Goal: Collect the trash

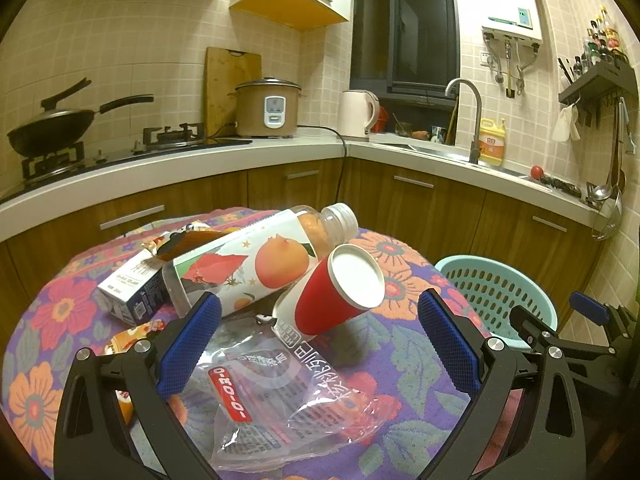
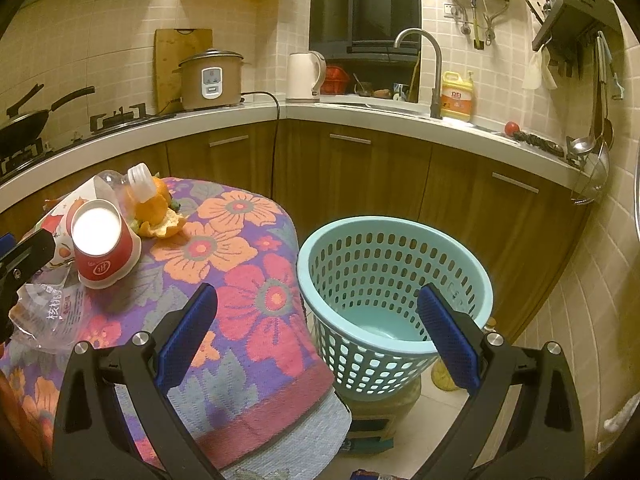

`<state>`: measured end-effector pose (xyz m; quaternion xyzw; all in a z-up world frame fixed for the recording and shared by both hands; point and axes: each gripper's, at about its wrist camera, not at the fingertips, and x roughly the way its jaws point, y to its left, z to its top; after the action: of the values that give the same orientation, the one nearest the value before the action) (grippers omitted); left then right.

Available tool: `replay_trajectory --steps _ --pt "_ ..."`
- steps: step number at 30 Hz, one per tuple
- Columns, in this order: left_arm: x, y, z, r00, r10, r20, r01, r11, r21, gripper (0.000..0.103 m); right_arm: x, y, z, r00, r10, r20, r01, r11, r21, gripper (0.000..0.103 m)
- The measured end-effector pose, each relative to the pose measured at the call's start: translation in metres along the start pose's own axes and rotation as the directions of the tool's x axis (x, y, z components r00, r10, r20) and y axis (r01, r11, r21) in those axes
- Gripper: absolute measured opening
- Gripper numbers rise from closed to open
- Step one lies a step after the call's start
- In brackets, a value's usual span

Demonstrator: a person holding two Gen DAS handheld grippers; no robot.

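Note:
Trash lies on a round table with a flowered cloth [image 1: 404,344]: a clear plastic wrapper [image 1: 280,392], a tipped red paper cup [image 1: 340,296], a plastic bottle [image 1: 256,260] on its side, a small carton [image 1: 128,292] and a brown snack packet [image 1: 188,240]. My left gripper [image 1: 320,344] is open, its fingers either side of the wrapper, just short of the cup. My right gripper [image 2: 320,336] is open and empty, between the table edge and a turquoise basket [image 2: 392,276]. Orange peel [image 2: 160,216] lies beside the cup [image 2: 102,244] in the right wrist view.
The basket [image 1: 496,296] stands on a low stool right of the table. The right gripper's fingers [image 1: 580,308] show at the left wrist view's right edge. Kitchen counters [image 2: 360,114] with a rice cooker [image 2: 210,80], kettle and sink run behind.

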<state>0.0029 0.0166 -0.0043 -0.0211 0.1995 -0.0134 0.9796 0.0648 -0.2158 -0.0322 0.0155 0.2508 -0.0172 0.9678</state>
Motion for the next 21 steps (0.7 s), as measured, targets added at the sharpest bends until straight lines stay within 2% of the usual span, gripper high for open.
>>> replay_trajectory --steps 21 --pt "-0.0005 0.0012 -0.0009 1.0 0.0 0.002 0.0 1.0 -0.001 0.096 0.0028 0.0006 -0.0007 1.0 0.005 -0.008 -0.005 1.0 0.003 0.095"
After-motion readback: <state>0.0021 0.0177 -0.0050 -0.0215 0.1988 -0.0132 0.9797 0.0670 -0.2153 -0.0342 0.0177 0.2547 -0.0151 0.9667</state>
